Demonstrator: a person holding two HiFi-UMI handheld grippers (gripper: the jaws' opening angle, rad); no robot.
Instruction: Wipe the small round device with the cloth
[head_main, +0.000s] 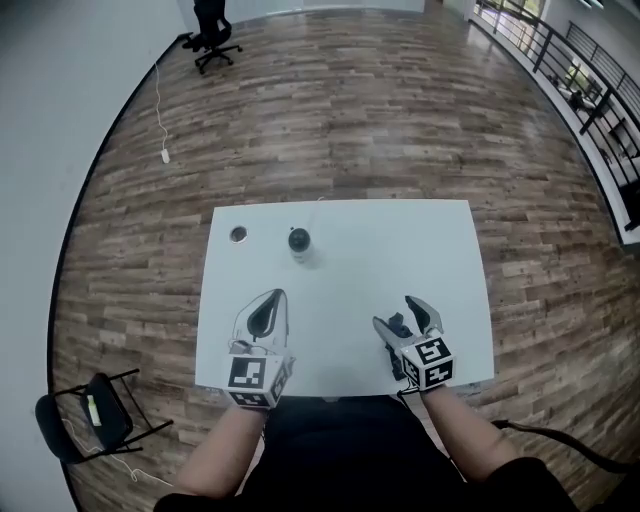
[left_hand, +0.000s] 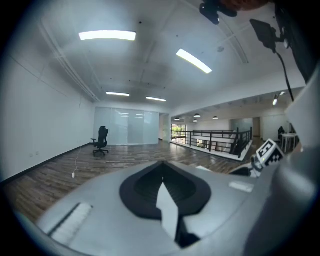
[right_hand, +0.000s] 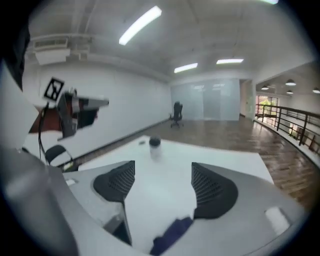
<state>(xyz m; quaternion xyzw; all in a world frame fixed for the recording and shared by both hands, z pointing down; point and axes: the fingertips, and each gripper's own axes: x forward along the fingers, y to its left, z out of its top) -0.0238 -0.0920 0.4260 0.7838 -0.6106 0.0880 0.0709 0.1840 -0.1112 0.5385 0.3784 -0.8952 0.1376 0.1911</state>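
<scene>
Your right tongs (head_main: 403, 313) gape wide, left tongs (head_main: 268, 305) closed empty: pinch the dark blue cloth (right_hand: 170, 235) firmly, then reach far to the small round dark-topped device (head_main: 298, 240).

A white table (head_main: 340, 225) stands in front of me on a wood-plank floor (head_main: 390, 120). Down at my left a black folding chair (head_main: 95, 415) sits just off the table's near corner. Far across the room a black office chair (head_main: 212, 35) stands close to the white wall (head_main: 50, 120), and a thin cable (head_main: 158, 95) runs along the floor beside that wall to a small white plug (head_main: 165, 156). A dark metal railing (head_main: 590, 70) borders the floor on my right. Overhead, long strip lights (left_hand: 107, 35) glow on the ceiling.
</scene>
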